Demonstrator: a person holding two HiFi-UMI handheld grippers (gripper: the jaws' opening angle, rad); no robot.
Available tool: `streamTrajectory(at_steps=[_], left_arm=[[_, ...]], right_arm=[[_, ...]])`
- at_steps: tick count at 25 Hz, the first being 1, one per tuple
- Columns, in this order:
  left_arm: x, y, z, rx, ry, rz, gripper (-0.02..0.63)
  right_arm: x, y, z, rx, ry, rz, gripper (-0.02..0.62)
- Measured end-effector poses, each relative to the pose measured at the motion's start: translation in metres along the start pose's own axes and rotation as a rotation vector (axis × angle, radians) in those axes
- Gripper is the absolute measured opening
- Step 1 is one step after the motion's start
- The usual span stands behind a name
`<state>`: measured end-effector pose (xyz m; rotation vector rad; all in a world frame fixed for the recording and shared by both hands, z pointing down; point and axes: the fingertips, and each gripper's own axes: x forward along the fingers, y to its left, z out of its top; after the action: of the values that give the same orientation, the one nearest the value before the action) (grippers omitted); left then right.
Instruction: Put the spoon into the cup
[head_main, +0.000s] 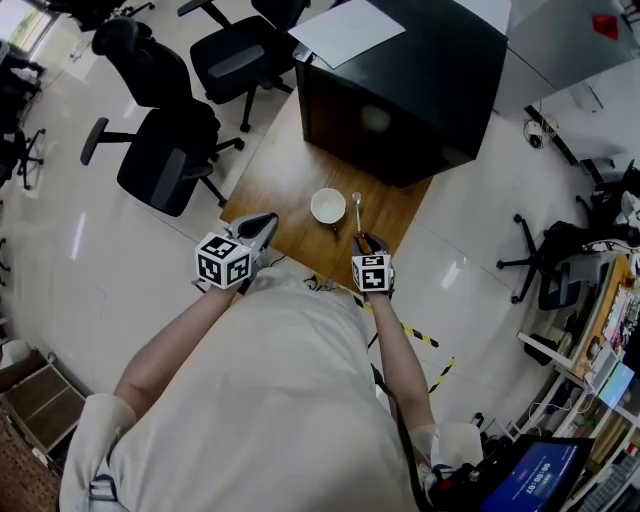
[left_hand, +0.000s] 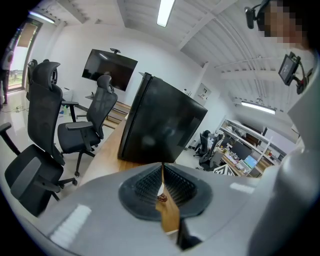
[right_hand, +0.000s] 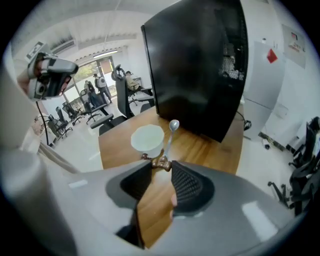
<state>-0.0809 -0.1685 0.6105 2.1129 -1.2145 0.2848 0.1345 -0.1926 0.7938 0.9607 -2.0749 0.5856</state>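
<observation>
Of your two tools, the right tool (head_main: 362, 238) clamps the one spoon (head_main: 356, 212) by its brown end, right of the one white cup (head_main: 328, 206); the left tool (head_main: 262, 228) is closed, empty.

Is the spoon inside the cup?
No; the spoon is outside the cup, beside it, its handle end held by the right gripper.

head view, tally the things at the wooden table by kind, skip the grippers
cup: 1
spoon: 1
black box: 1
sheet of paper: 1
total: 4
</observation>
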Motion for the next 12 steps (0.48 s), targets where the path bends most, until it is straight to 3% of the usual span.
streamTrajectory(at_steps=[12], left_arm=[[-0.002, 0.009, 0.000, -0.012, -0.020, -0.018, 0.000]], right_arm=[[0.010, 0.038, 0.022, -0.101, 0.083, 0.084, 0.126]])
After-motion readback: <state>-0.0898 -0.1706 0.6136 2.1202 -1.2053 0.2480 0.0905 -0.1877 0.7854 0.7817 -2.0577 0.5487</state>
